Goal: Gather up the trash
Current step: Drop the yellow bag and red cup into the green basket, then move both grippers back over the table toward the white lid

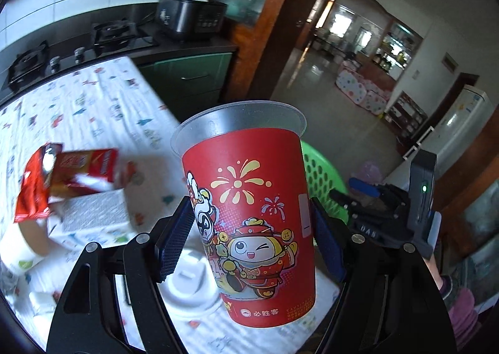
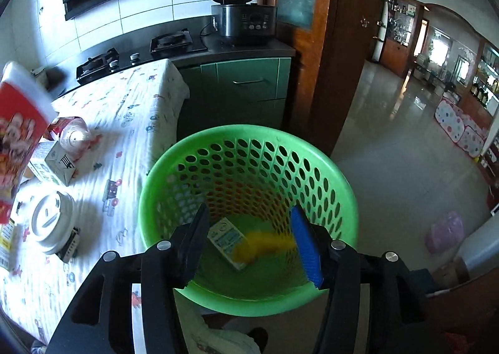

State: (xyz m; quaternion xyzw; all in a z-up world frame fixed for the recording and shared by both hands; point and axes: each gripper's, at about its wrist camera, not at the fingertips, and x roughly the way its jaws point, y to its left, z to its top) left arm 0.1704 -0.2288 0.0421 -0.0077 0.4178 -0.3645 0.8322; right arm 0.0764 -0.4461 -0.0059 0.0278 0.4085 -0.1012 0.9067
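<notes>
- We carry the red cup (image 1: 249, 213), pinched by the left gripper (image 1: 249, 238), toward the green basket (image 2: 249, 141) just beside the tabletop (image 2: 137, 104); keep it upright until it is over the rim.
- The right gripper (image 2: 249, 238) hangs spread and empty over the basket, with a yellow scrap (image 2: 262, 244) and a small carton (image 2: 227, 238) inside.
- The cup reads "必胜客".

The right hand-held gripper (image 2: 249, 238) hangs spread over the green basket (image 2: 315, 151), where a small carton (image 2: 226, 237) and blurred yellow scrap (image 2: 265, 241) lie.
</notes>
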